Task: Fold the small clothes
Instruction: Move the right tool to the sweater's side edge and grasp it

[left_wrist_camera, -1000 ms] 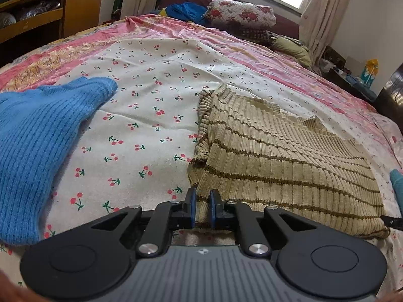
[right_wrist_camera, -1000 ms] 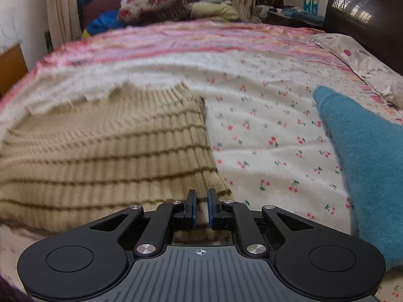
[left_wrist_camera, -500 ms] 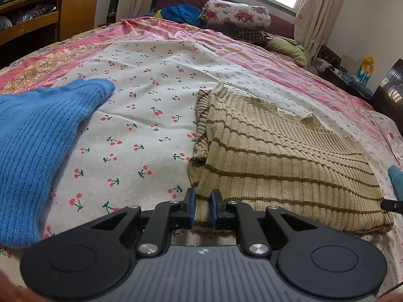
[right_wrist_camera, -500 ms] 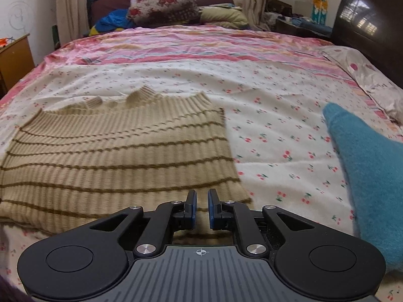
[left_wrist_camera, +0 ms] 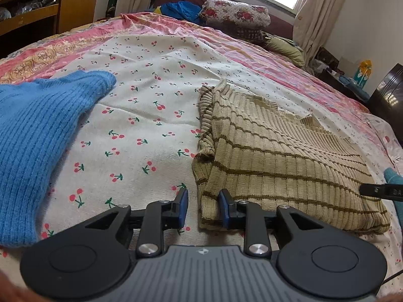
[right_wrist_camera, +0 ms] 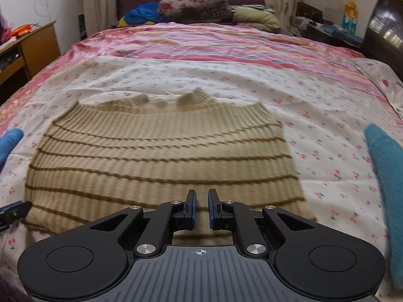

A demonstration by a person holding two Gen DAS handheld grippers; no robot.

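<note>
Striped beige sweater (left_wrist_camera: 277, 161) lies folded flat on the cherry-print bedspread (left_wrist_camera: 151, 115), just ahead of both grippers. The left gripper (left_wrist_camera: 203, 207) has just been opening; its jaws stand partly apart with the sweater's near corner between them, the pads not pressing it. The right gripper (right_wrist_camera: 201, 207) shows a narrow gap over the sweater's near edge; whether it pinches fabric is unclear. Only the left view shows the blue knit (left_wrist_camera: 37, 136) spread out, left of that gripper.

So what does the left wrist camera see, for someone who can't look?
The left gripper, fingers just opened, straddles the corner of a folded tan striped sweater on a cherry-print bedspread. A blue knit sweater lies left.
</note>
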